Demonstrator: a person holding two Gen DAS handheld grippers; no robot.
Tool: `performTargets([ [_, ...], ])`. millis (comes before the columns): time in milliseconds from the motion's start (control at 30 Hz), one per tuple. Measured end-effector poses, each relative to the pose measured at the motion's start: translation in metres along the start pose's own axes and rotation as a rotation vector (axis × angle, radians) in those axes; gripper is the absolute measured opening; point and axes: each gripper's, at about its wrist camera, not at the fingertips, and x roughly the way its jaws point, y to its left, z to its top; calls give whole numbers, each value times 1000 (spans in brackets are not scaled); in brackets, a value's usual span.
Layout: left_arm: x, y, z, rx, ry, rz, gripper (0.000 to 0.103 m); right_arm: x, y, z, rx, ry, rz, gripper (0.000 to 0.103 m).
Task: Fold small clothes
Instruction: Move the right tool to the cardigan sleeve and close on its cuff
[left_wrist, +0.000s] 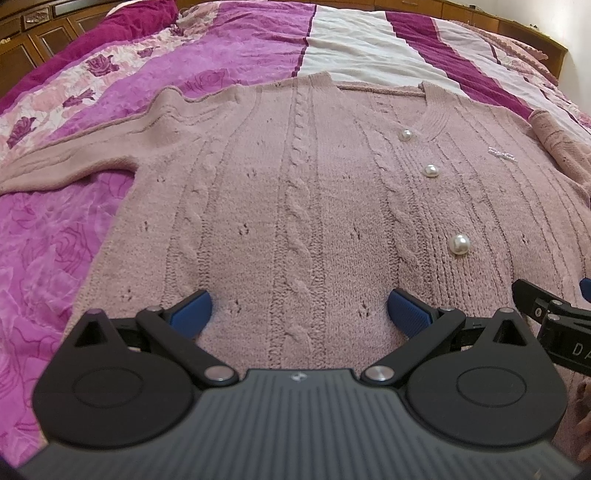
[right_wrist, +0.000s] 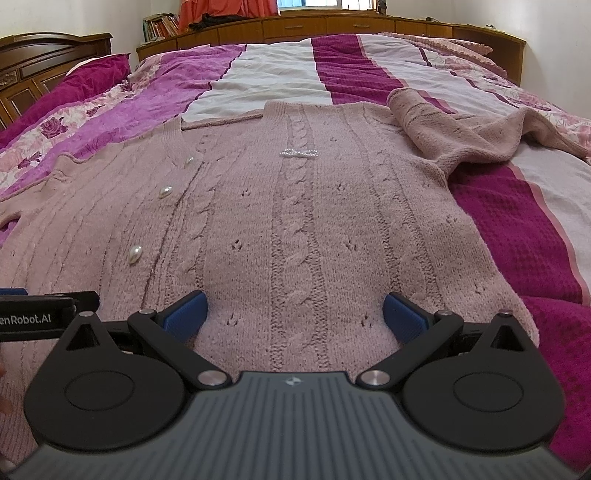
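Item: pink cable-knit cardigan (left_wrist: 295, 192), lying front up and spread flat on a bed, filling the centre of both frames, neckline toward the top of the frame.

Fastenings: three pearl buttons (left_wrist: 430, 170) run down the placket, right of centre in the left wrist view and left of centre in the right wrist view (right_wrist: 165, 192).

Trim: a small beaded bow (right_wrist: 298, 153), sharp in the upper centre of the right wrist view; in the left wrist view it is only a pale streak at the right edge.

Sleeves: the left wrist view shows one sleeve (left_wrist: 74, 155) stretched flat toward the left edge. The right wrist view shows the other sleeve (right_wrist: 461, 136) bunched and folded over in the upper right.

Bedding: striped magenta, white and rose-print bedspread (left_wrist: 351, 48).

Furniture: only the right wrist view shows the carved wooden headboard (right_wrist: 48, 55) at upper left, and a shelf of books (right_wrist: 160, 26) at the top.

Left gripper (left_wrist: 299, 306): blue fingers (left_wrist: 192, 306) spread wide, low over the hem area, pinching nothing.

Right gripper (right_wrist: 295, 306): blue fingers (right_wrist: 186, 310) likewise wide apart above the knit, nothing between them. Each view catches a black part of the other gripper at its lower edge.
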Motion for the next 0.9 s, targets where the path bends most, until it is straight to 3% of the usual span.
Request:
performTargets([
  [333, 0, -4, 1, 33, -3, 19, 103, 2, 1, 3, 9, 3, -3, 103],
  [633, -1, -5, 5, 35, 29, 18, 103, 2, -8, 15, 47, 50, 48, 103],
  [900, -7, 2, 10, 33, 47, -21, 103, -12, -19, 41, 85, 50, 194, 103],
])
